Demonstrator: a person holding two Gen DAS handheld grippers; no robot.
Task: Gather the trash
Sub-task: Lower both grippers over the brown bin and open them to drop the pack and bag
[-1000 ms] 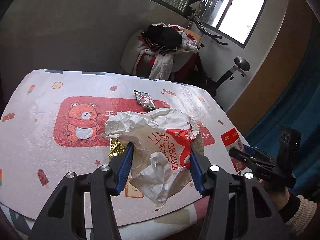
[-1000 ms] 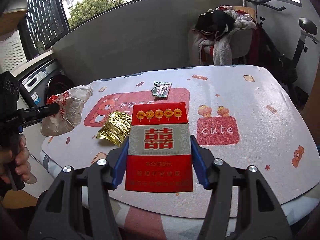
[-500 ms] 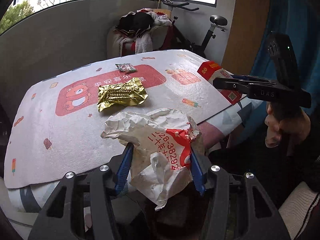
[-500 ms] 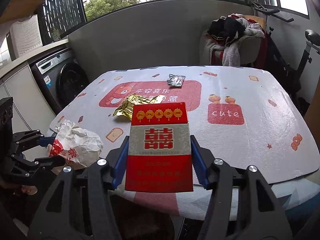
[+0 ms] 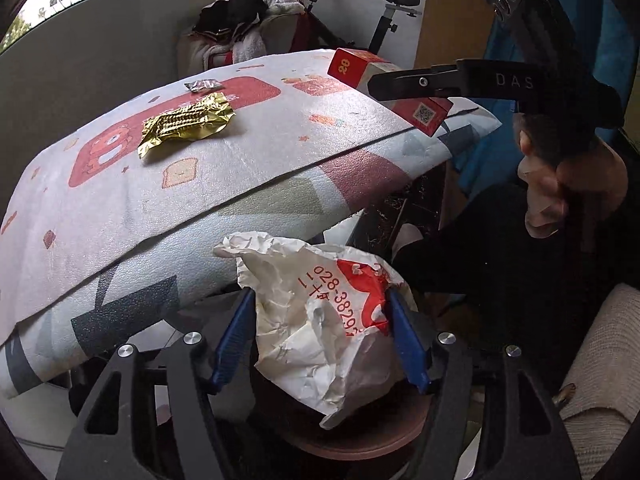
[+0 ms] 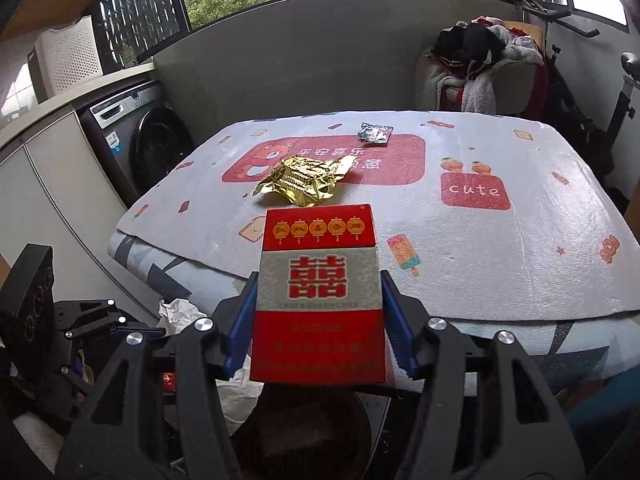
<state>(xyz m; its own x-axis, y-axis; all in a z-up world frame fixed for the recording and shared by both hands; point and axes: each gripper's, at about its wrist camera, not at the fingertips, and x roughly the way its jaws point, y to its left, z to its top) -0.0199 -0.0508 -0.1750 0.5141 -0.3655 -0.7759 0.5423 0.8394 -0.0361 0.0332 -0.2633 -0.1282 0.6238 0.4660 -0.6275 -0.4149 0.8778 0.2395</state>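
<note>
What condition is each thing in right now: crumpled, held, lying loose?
Left tool: jaws opening, paper bag between them.
Paper bag: crumpled, off the table, above a round brown bin.
Right tool: shut on red box.
Red box: closed, held upright.
Gold wrapper: crinkled, lying loose on the table.
Small silver packet: lying loose on the table.

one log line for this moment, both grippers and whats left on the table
left gripper: opening, crumpled paper bag between | right gripper: holds red box | table: gold wrapper, small packet
</note>
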